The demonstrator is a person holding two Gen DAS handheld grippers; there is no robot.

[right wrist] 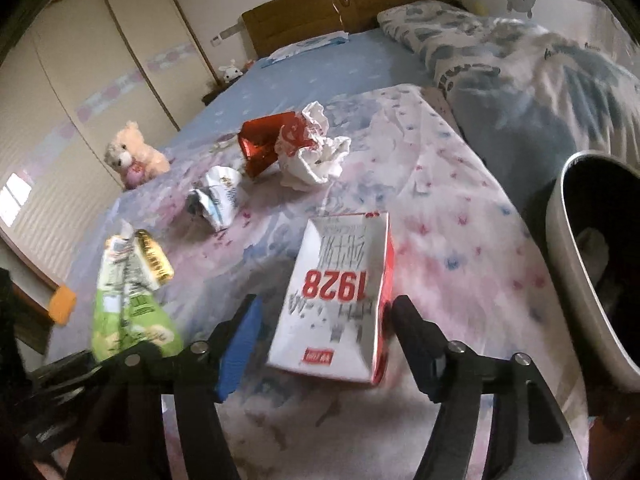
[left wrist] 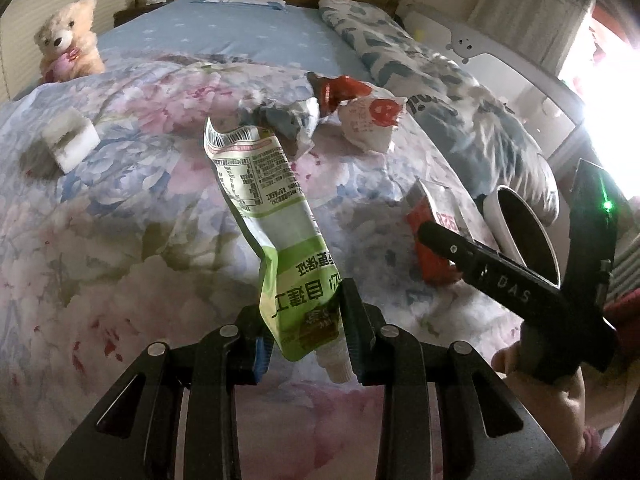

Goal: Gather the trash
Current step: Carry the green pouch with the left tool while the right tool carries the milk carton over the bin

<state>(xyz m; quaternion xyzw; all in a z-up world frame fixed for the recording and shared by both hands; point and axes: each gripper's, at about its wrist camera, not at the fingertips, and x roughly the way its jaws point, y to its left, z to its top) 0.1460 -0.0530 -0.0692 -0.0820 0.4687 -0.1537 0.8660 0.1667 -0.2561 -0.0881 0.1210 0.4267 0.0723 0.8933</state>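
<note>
While it hangs spout-down above the flowered quilt (left wrist: pixel 120 200), the green-and-white plastic drink pouch (left wrist: pixel 276 216) is clamped near its white spout between the 2 fingers of the left gripper (left wrist: pixel 306 334). The right wrist view shows the same pouch only at its left edge, with a gold patch on its far face that the left wrist view does not show. The right gripper (right wrist: pixel 324 340) is spread wide around the white-and-red paper carton marked 1928 (right wrist: pixel 340 300), which lies on the quilt between the fingers; whether either finger touches it I cannot tell. Just right of the carton stands a white bin with a dark inside (right wrist: pixel 580 264), something pale at its bottom visible only from the right wrist. Farther up the quilt lie a crumpled blue-and-white wrapper (right wrist: pixel 216 200), a red foil wrapper (right wrist: pixel 260 146) and a crumpled white paper (right wrist: pixel 316 156). A cream teddy bear (left wrist: pixel 68 40) sits beyond, and a white block (left wrist: pixel 72 142) appears only in the left view.
</note>
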